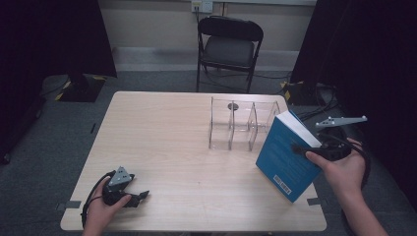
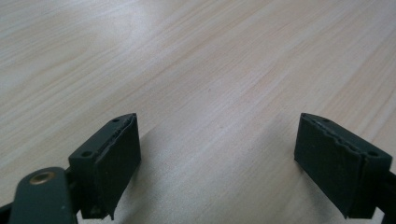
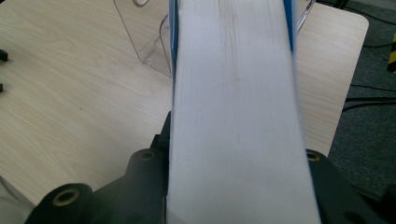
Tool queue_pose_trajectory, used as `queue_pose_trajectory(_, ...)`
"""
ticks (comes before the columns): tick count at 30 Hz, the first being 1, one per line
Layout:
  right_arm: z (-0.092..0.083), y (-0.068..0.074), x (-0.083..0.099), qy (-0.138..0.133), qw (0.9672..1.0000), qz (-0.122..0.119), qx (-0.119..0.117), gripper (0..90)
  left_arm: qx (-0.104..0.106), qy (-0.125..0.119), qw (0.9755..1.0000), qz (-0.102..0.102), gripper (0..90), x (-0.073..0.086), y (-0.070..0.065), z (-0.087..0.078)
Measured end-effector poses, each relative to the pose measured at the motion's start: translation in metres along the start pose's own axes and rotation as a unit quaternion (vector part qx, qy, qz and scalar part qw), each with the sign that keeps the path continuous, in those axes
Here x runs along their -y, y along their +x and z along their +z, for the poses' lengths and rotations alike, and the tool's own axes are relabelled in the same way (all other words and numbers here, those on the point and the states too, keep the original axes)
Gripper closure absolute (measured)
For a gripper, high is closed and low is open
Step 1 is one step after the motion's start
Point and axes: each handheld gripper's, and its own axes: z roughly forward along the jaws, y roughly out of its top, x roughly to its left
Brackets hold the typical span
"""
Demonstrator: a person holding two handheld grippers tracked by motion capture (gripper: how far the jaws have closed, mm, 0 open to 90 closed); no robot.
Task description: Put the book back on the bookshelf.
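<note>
A thick book with a blue cover (image 1: 287, 156) is tilted above the table's right side, and my right gripper (image 1: 314, 150) is shut on it. In the right gripper view the book's white page edge (image 3: 236, 112) runs up between the two black jaws. A clear acrylic rack (image 1: 241, 123) with upright dividers stands just behind and left of the book. My left gripper (image 1: 140, 196) lies on the table near the front left corner. Its jaws stand wide apart with only bare wood between the pads (image 2: 119, 158).
The light wooden table (image 1: 172, 142) has free room across its middle and left. A black folding chair (image 1: 228, 46) stands beyond the far edge. Dark curtains hang on both sides, and cables lie on the floor at the right.
</note>
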Motion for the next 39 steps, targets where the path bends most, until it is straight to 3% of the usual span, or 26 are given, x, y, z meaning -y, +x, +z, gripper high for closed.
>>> queue_pose_trajectory(13, 0.007, -0.002, -0.016, 0.017, 0.9996, 0.004, 0.022, 61.5, 0.0, 0.0, 1.0, 0.0, 14.1, 0.0, 0.0, 0.0)
queue_pose_trajectory(21, 0.013, -0.003, -0.023, 0.013, 0.9992, 0.028, 0.023, 61.5, 0.0, 0.0, 1.0, 0.0, 14.1, 0.0, 0.0, 0.0)
queue_pose_trajectory(39, 0.024, -0.005, -0.032, 0.018, 0.9978, 0.042, 0.048, 61.5, 0.001, -0.004, 1.0, -0.003, 13.8, 0.0, 0.0, 0.001)
